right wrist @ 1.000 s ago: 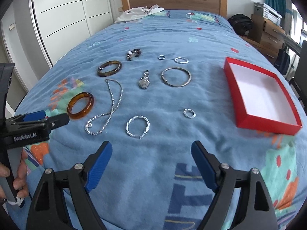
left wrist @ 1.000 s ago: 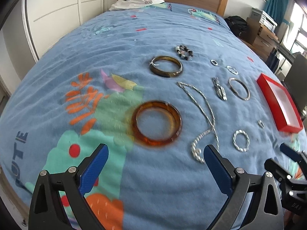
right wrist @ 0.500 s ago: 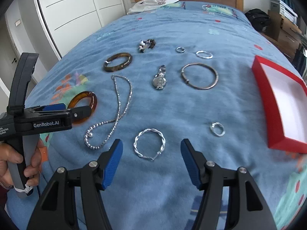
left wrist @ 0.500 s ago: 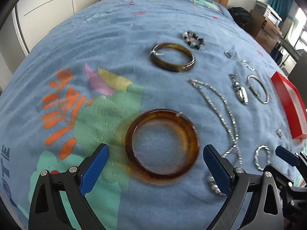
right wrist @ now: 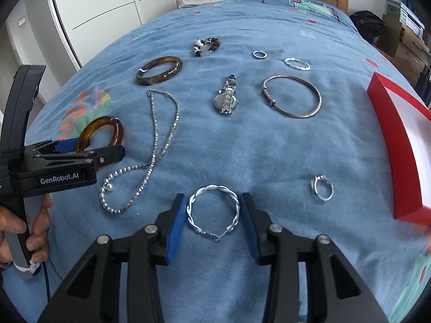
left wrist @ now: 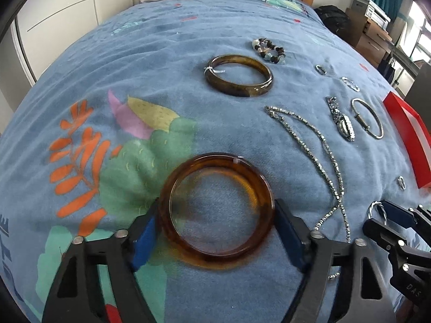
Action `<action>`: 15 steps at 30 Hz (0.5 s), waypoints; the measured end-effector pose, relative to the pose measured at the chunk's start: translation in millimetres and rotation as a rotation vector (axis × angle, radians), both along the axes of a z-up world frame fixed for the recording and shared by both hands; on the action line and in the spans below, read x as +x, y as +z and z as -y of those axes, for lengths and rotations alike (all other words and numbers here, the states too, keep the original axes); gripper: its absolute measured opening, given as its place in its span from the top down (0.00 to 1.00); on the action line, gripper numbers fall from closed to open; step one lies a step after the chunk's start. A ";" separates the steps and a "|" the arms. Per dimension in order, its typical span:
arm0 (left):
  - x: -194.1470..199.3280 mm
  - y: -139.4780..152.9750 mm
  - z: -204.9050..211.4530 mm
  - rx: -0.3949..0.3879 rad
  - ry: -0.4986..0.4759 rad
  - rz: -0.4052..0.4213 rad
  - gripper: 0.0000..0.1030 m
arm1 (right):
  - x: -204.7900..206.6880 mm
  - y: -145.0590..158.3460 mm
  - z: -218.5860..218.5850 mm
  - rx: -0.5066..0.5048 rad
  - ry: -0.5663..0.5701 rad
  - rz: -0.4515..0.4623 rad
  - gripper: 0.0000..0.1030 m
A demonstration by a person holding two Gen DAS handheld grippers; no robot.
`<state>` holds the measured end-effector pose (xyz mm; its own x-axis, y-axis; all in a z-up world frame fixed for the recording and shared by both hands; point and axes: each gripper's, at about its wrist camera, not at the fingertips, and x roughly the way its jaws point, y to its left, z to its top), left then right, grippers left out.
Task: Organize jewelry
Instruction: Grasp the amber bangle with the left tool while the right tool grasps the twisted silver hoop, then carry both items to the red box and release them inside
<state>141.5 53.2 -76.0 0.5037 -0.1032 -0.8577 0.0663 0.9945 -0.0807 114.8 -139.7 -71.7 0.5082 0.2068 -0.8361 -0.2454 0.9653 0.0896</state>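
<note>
Blue patterned bedspread noted as the work surface, filling both views. Red box with white interior at right edge of right wrist view, open-topped. Amber bangle, translucent and thick, at lower centre of left wrist view, bracketed by left gripper; jaws just closing, both blue pads against its outer rim, bangle lying flat on the cover. Dark mottled bangle at upper centre, with a white tag on its rim. Silver chain necklace looped at left of centre in right wrist view, between amber bangle and twisted piece. Thin silver bangle at upper right. Twisted silver bracelet at lower centre, flat between pads of right gripper; jaws just closing, narrow gaps visible each side, not yet clamped. Silver watch at centre. Beaded bracelet at top. Small twisted ring, plain ring, and third ring near box. Hand on left gripper's handle at left edge.
</note>
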 end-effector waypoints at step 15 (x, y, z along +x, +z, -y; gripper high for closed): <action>-17.5 45.6 4.4 -0.021 -0.018 0.048 0.25 | -16.7 42.6 23.7 0.065 -0.039 0.064 0.62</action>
<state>124.0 48.8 -30.4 0.5424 -0.1304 -0.8300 0.0889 0.9912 -0.0976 98.0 -163.4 -29.1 0.5686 0.2391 -0.7871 -0.2153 0.9667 0.1382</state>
